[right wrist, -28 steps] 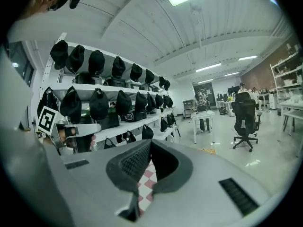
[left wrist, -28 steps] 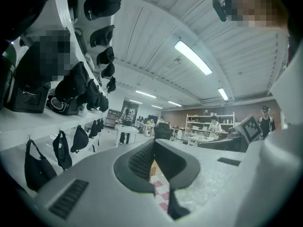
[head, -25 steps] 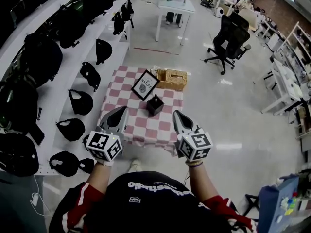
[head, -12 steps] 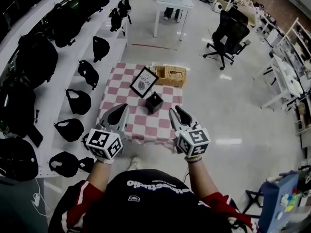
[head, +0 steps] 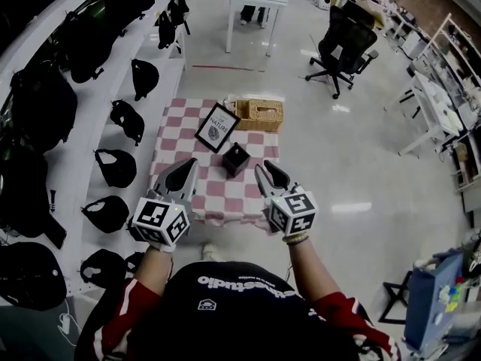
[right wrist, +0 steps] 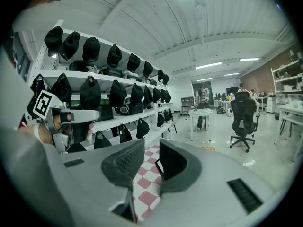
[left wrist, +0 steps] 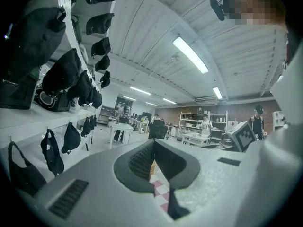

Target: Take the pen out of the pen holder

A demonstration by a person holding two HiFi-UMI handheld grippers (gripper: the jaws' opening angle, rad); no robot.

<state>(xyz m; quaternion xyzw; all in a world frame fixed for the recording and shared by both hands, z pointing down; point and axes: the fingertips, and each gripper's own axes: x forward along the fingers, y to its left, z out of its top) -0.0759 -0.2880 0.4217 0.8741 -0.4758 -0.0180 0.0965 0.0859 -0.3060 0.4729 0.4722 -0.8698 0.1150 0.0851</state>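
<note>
As both grippers have drawn nearer to table over last second, approach under way, nothing grasped yet.

- Right gripper: jaws parted, nothing between; now near small black square pen holder, closer than a second ago.
- Left gripper: jaw tips meeting, empty; near holder's other side.
- Holder upright on pink-and-white checked cloth table, just in front of black-framed picture; woven wicker basket behind.
- Pen too small to make out; presumably inside holder.
- Judgement: extraction not begun; right gripper better placed for pick.
</note>
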